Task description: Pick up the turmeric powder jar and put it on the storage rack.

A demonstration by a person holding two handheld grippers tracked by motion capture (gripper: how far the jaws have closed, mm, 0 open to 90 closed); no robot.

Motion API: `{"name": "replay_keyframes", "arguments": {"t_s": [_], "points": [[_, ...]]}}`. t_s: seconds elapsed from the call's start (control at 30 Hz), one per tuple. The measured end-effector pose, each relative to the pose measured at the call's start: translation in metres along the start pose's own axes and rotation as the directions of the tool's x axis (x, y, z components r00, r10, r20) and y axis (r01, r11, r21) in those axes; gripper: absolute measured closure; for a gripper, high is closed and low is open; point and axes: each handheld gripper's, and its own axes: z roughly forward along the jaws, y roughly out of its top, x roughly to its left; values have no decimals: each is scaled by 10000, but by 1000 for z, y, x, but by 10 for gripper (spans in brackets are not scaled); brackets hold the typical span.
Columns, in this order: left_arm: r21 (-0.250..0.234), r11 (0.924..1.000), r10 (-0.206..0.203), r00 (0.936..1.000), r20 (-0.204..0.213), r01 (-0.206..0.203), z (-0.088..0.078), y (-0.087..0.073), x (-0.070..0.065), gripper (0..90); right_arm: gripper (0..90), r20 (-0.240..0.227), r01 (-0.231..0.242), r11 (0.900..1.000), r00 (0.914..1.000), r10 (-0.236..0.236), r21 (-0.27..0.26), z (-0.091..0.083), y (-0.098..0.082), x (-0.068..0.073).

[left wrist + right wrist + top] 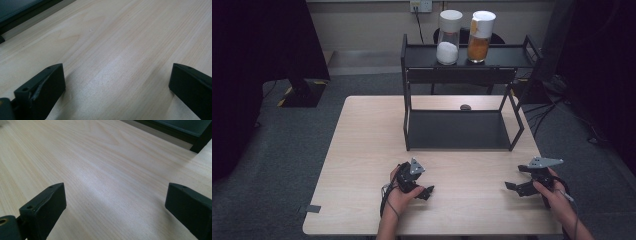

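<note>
A black two-level metal shelf (pixel 462 82) stands at the far middle of the pale wooden table (pixel 362 150). On its top level stand two tall jars with white lids, one holding white grains (pixel 448 40), the other orange grains (pixel 480 37). My left gripper (pixel 426 192) rests near the table's front, held in a hand, pointing right. In the left gripper view it (pixel 117 82) stands open over bare wood. My right gripper (pixel 511 187) lies at the front right, pointing left. Its jaws are wide apart in the right gripper view (pixel 115 202), with nothing between them.
A small dark object (pixel 465 106) lies on the table behind the shelf's lower level. The shelf's base edge (pixel 175 130) shows at the top of the right gripper view. Grey carpet, cables and dark stands surround the table.
</note>
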Motion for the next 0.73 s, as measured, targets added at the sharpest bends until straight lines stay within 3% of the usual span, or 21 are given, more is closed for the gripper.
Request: {"name": "replay_keyframes", "arguments": {"t_s": [0.43,0.6,0.73], "points": [[1,10000,2,10000,1,-2,0,0,0,0,22,22,495,9975,9988,-497,507,-4,2,5],[6,10000,1,10000,1,-1,0,0,0,0,0,86,1195,9872,9926,-1210,1058,-1,9,12],[14,10000,8,10000,-3,-8,0,0,0,0,0,54,1198,9871,9926,-1210,1060,-1,9,12]]}}
